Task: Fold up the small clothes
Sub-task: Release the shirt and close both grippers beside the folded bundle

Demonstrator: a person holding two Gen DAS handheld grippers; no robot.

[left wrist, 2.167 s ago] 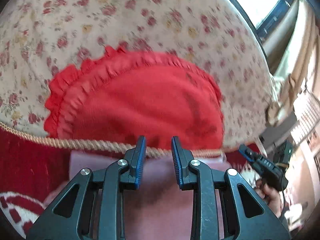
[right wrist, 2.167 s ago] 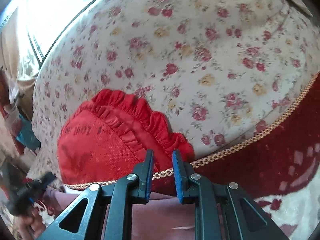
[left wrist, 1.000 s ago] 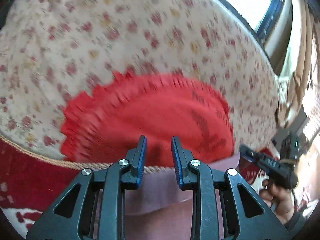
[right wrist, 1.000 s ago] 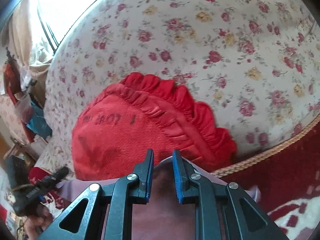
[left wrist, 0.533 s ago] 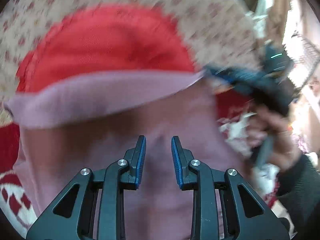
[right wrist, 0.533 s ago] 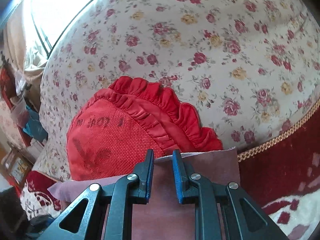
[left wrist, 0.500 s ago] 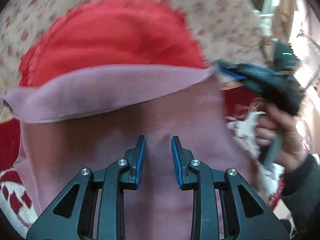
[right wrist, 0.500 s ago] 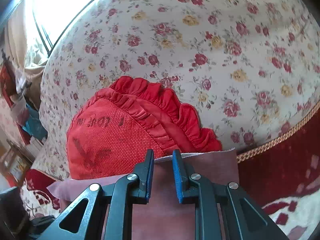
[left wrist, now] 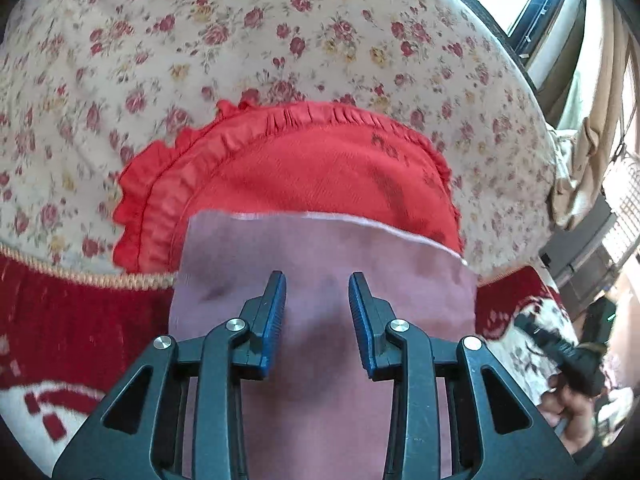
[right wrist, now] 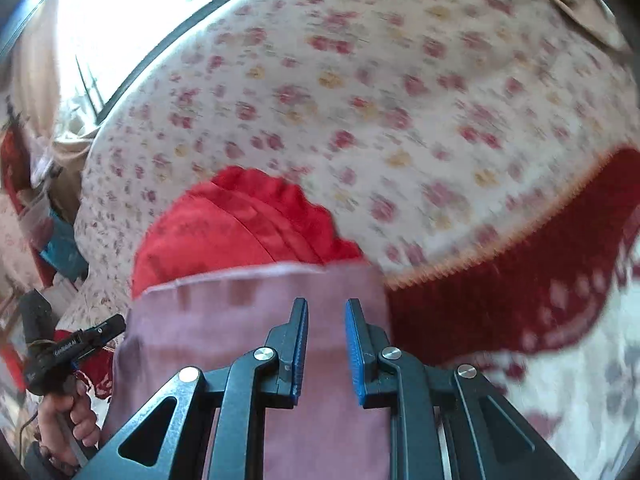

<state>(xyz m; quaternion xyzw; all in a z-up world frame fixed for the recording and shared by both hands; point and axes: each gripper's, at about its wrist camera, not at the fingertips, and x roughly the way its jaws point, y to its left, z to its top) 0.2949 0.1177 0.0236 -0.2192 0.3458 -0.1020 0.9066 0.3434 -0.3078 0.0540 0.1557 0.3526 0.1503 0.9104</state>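
Lettering on red cushion (left wrist: 304,168) unreadable; left jaws opening, right jaws parted, both empty.

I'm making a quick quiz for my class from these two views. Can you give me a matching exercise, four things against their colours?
Things:
1. cloth
2. cushion
3. bedspread
4. finger pads

Colours:
A. blue
B. cream with red and yellow flowers
C. bright red with a ruffled edge
D. dusty pink

Pairs: 1-D, 2-C, 3-B, 4-A
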